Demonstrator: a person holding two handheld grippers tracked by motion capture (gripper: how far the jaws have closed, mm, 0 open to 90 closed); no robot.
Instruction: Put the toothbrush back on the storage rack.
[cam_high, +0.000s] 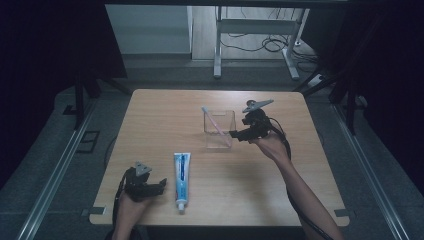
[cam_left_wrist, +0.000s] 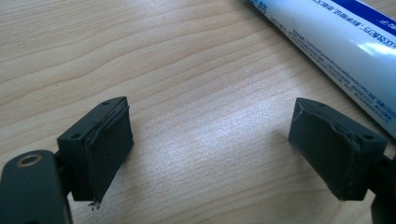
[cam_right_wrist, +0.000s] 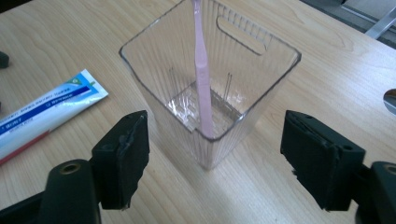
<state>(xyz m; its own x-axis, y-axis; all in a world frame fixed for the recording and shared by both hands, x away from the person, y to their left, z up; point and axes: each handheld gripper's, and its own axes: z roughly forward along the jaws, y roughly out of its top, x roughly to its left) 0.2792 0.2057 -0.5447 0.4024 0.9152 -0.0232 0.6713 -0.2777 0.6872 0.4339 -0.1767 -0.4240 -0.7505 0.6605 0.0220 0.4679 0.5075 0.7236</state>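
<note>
A clear ribbed plastic cup (cam_high: 219, 129) (cam_right_wrist: 210, 93) stands mid-table with a pink toothbrush (cam_high: 214, 122) (cam_right_wrist: 202, 70) leaning inside it. A white and blue toothpaste tube (cam_high: 181, 179) (cam_left_wrist: 336, 42) (cam_right_wrist: 42, 114) lies flat toward the front, cap toward the table's near edge. My right gripper (cam_high: 237, 134) (cam_right_wrist: 215, 172) is open just right of the cup, jaws wide with nothing between them. My left gripper (cam_high: 161, 186) (cam_left_wrist: 210, 158) is open low over the bare wood, just left of the tube.
The wooden table (cam_high: 150, 125) has bare room on its left and far right. Behind it stand a metal desk frame (cam_high: 255, 35) and floor cables (cam_high: 270, 45). Dark curtains flank both sides.
</note>
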